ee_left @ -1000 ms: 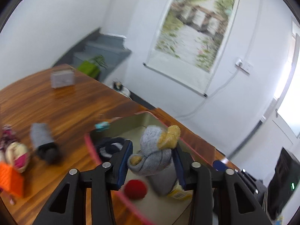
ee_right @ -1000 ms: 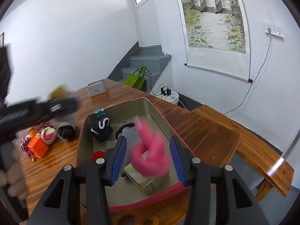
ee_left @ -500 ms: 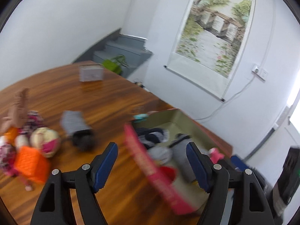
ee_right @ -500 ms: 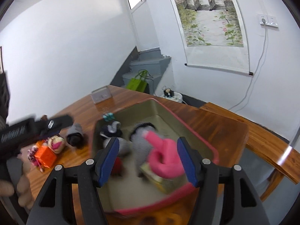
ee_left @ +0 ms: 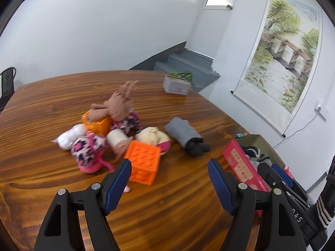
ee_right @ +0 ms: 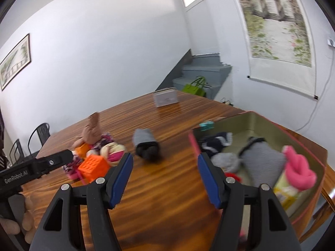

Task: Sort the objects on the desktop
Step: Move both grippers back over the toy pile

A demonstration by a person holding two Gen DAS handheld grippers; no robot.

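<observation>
From my left gripper [ee_left: 169,183] I see both blue pads spread wide with nothing between them, only bare wood of the table [ee_left: 178,209] under the gap. My right gripper [ee_right: 165,177] stands the same: jaws wide, empty, the wood showing between the pads.

Nearest to the left gripper is the orange cube [ee_left: 144,163], just beyond the left pad and a little left of the centre line. Touching it on the far side are the cream and pink sock ball [ee_left: 153,138] and a white roll [ee_left: 118,141], and more to the left the pink patterned sock [ee_left: 88,148]. Behind these lie a second orange cube [ee_left: 97,123] and a brown sock bundle [ee_left: 119,104] resting on top of it.

The thing I judge to come next is the grey and black rolled sock [ee_left: 185,136]. It lies apart from the pile, on its right side, between the pile and the pink box [ee_left: 240,165]. Its long axis runs slanted, grey end far and left, black end near and right. From the left gripper it is ahead and slightly right; in the right wrist view the same sock [ee_right: 146,144] is straight ahead, just left of the centre line, with its black end facing me. So I think the right hand has the more direct line, and the jaws should close across the roll, not along it.

The box [ee_right: 303,140] is to the right of the right gripper, already holding several socks, among them a pink knotted one [ee_right: 299,172]. Far on the table stands a small white card box [ee_right: 166,98].
</observation>
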